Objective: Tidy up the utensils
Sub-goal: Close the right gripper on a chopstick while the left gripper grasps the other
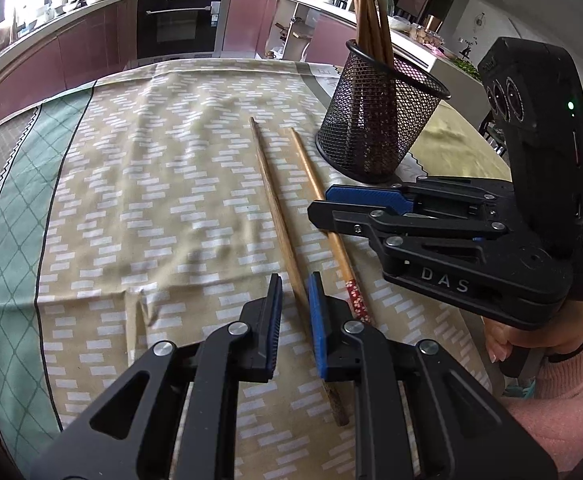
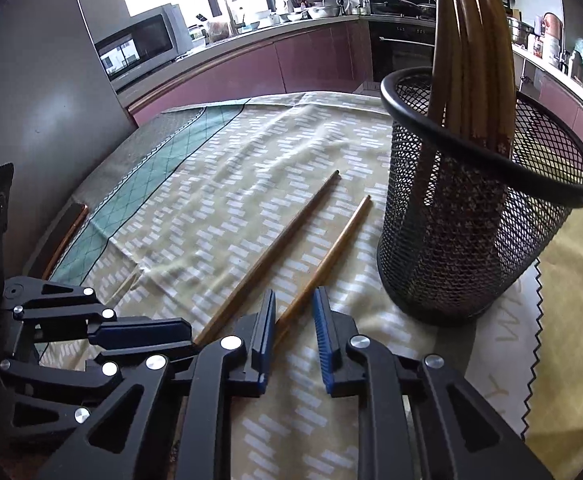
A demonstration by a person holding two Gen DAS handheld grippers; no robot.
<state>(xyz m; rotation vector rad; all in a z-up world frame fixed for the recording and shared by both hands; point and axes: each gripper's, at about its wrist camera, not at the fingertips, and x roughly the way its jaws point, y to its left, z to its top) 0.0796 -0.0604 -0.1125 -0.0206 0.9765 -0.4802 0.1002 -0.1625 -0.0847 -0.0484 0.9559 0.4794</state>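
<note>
Two wooden chopsticks lie side by side on the patterned tablecloth. The plain one [image 1: 275, 208] [image 2: 267, 256] runs between the pads of my left gripper [image 1: 294, 292], which is open around its thick end. The one with a red flowered end [image 1: 323, 204] [image 2: 331, 248] runs between the pads of my right gripper [image 2: 293, 312] [image 1: 323, 204], also open, low over it. A black mesh holder [image 1: 379, 120] [image 2: 479, 216] with several chopsticks standing in it is just beyond, to the right.
The tablecloth [image 1: 151, 184] covers the table; its left edge shows a green band [image 1: 11, 208]. A yellow cloth [image 2: 571, 280] lies under and right of the holder. Kitchen counters and an oven [image 1: 179, 24] stand behind the table.
</note>
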